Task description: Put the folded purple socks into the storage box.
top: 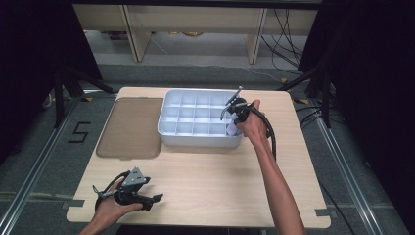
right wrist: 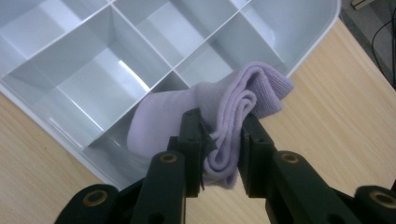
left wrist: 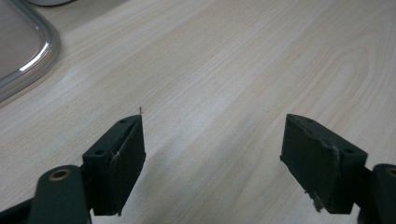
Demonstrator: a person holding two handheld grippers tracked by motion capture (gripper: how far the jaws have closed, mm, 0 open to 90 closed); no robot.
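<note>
Knit cloth sock (right wrist: 224,116); glossy plastic organizer (right wrist: 93,79); matt wood table (right wrist: 355,116).

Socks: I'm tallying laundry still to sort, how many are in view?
1: a lilac sock pinched in the right gripper over the divided tray's near right corner.

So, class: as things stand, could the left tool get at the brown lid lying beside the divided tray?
Probably yes. The left tool is open and holds nothing, and bare table lies between it and the brown lid, which lies flat with nothing on it.
</note>
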